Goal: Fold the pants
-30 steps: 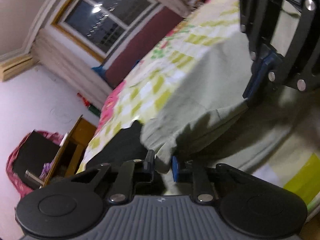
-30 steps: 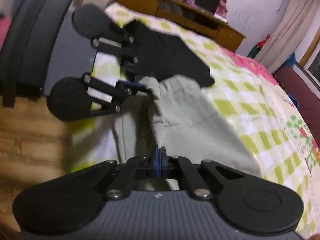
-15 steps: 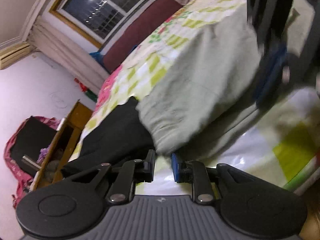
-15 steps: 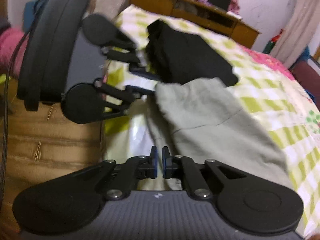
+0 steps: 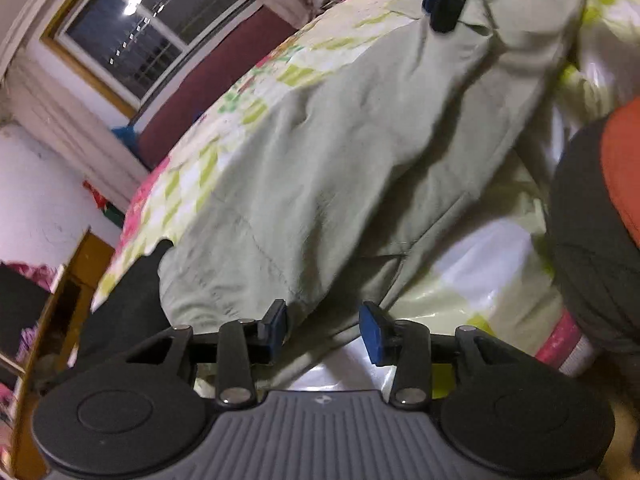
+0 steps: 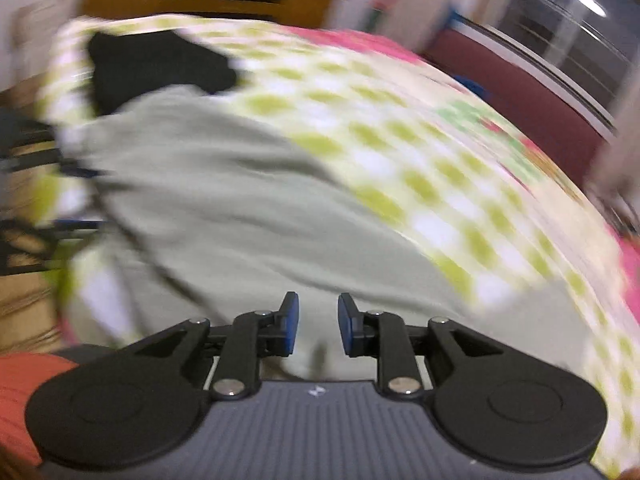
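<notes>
— Where were the pants?
— The pale green pants [image 5: 340, 152] lay flat on the checked bed [image 5: 492, 280], a black garment [image 5: 132, 292] at their 9 o'clock.
— The left claw [image 5: 323, 330]?
— Its jaws had just been opening and stood apart, the hem edge loose between them; a second earlier they pinched it.
— The right claw [image 6: 318, 325]?
— Also just opened, gripping nothing, having let go the cloth.

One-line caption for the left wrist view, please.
Left gripper, jaws just opened, over pale green pants on a checked bedspread.
</notes>
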